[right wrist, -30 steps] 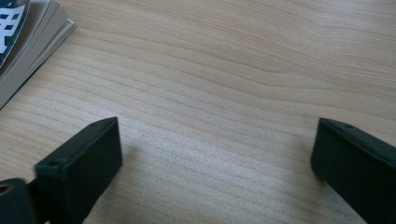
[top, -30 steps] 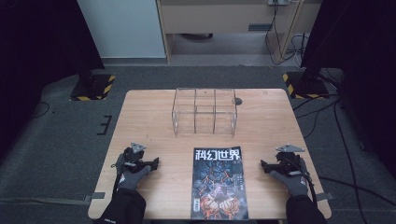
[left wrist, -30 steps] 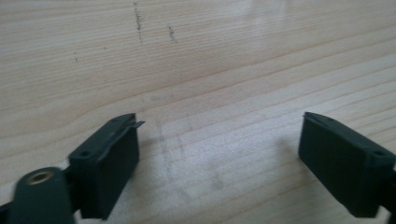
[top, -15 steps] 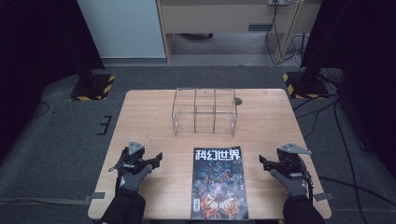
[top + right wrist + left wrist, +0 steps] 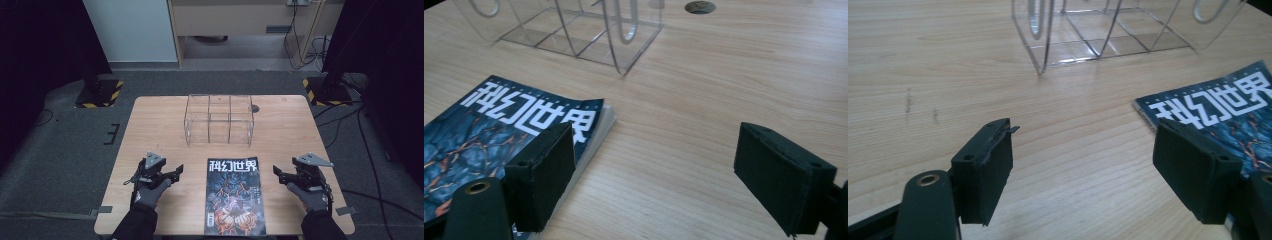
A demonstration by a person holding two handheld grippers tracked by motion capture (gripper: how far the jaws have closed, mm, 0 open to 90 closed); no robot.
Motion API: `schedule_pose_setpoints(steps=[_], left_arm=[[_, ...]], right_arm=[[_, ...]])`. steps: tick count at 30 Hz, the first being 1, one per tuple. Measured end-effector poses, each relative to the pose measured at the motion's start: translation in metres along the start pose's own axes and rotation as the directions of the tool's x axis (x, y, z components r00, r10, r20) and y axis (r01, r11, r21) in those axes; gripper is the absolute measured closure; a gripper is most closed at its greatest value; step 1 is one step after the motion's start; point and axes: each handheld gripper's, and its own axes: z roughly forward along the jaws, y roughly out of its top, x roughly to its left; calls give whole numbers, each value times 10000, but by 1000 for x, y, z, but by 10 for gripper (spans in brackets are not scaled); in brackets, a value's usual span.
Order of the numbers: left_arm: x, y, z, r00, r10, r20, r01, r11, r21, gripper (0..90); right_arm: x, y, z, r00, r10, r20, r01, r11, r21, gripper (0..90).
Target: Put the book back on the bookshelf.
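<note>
High view. Pale wooden table (image 5: pixel 150 125), with a dark-covered magazine bearing white characters across its top (image 5: pixel 233 195) lying flat at the near edge, centred. Beyond it, well apart, a clear acrylic divided organiser box (image 5: pixel 219 119), upright near mid-table; a small round dark hole in the tabletop (image 5: pixel 255 107) just behind its right corner. Left gripper (image 5: pixel 176 171) low over the bare wood to the left of the magazine, held in a gloved hand (image 5: pixel 150 192), jaws pointing toward the cover. Right gripper (image 5: pixel 278 173) likewise to the right of the magazine, in the other gloved hand (image 5: pixel 311 195), grey three-cornered plate on top. Neither touching the magazine.

Left gripper view. Jaws spread wide, nothing between them but wood grain. Magazine corner (image 5: pixel 1228 107) at right, partly behind the right jaw. Organiser box (image 5: pixel 1108 30) further on, empty compartments visible.

Right gripper view. Jaws again wide apart, holding nothing. Left jaw over the magazine's (image 5: pixel 499 130) near corner; contact not clear. Cover slightly lifted at that corner. Organiser box (image 5: pixel 574 30) beyond, round hole (image 5: pixel 700 7) at top edge.
</note>
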Motion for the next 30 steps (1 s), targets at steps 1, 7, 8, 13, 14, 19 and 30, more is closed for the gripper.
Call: schedule_pose_setpoints(steps=[1,7,8,13,14,19,30], left_arm=[[-2,0,0,10000,31,93,-31,10000,0,233],[-15,1,4,9983,223,542,-225,9997,33,234],[-15,1,4,9983,223,542,-225,9997,33,236],[-25,0,6,9962,409,766,-418,9991,111,243],[-26,0,6,9961,417,784,-427,9990,105,246],[-31,1,11,9953,345,909,-360,9992,148,252],[-56,-4,30,9871,1073,1187,-1169,9902,764,255]], right_arm=[[3,0,0,10000,-40,-78,40,10000,10,168],[21,0,7,9981,-388,-475,397,9990,181,175],[23,0,8,9977,-411,-540,424,9988,232,175],[31,-1,13,9965,-486,-686,509,9982,324,178],[32,-2,15,9962,-476,-725,501,9982,329,178],[37,-5,19,9957,-372,-847,413,9980,471,180],[46,-16,30,9920,-259,-1236,375,9950,924,192]])
